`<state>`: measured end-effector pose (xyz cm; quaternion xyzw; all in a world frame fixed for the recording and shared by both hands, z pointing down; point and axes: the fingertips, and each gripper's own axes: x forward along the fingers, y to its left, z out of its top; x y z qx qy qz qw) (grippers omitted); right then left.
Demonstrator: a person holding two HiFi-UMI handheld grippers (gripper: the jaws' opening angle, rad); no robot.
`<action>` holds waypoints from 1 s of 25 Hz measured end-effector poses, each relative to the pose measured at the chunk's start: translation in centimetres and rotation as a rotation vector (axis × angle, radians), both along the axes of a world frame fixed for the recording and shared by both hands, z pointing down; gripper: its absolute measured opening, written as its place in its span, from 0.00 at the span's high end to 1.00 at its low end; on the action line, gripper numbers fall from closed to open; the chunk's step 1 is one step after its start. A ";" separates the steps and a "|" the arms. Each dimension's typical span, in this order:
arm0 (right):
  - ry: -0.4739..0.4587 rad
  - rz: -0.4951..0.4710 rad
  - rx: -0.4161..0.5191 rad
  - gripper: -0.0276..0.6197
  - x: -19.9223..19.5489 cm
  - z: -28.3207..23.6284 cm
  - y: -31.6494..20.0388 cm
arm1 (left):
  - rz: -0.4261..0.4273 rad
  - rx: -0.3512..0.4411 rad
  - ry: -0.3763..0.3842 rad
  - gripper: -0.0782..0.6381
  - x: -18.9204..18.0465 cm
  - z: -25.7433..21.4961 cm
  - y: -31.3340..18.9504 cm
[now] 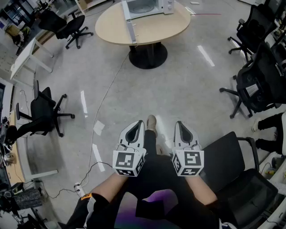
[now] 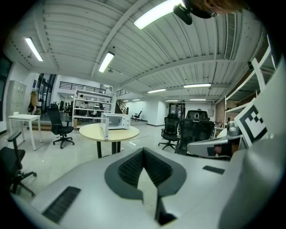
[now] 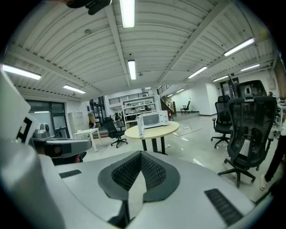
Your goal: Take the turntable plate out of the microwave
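well apart from the open microwave (image 1: 167,5) holding the turntable plate (image 1: 142,6), with left gripper (image 1: 139,123) and right gripper (image 1: 178,124) pressed together and empty: could trip on the floor cable (image 1: 109,87) when approaching, or knock the plate if not opened.

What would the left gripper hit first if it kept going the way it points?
Nothing nearby: the shut left gripper faces open glossy grey floor. Beyond that, probably the round beige table bearing the white microwave, though depth is unclear.

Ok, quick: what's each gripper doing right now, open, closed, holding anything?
Left gripper: closed, holding nothing.
Right gripper: closed, holding nothing.
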<state>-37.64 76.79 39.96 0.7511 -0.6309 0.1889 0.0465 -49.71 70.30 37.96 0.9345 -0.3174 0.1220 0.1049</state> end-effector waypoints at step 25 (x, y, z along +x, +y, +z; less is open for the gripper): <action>0.056 0.108 -0.082 0.93 14.7 -0.7 -26.6 | 0.173 0.011 0.060 0.83 17.1 -1.1 -27.9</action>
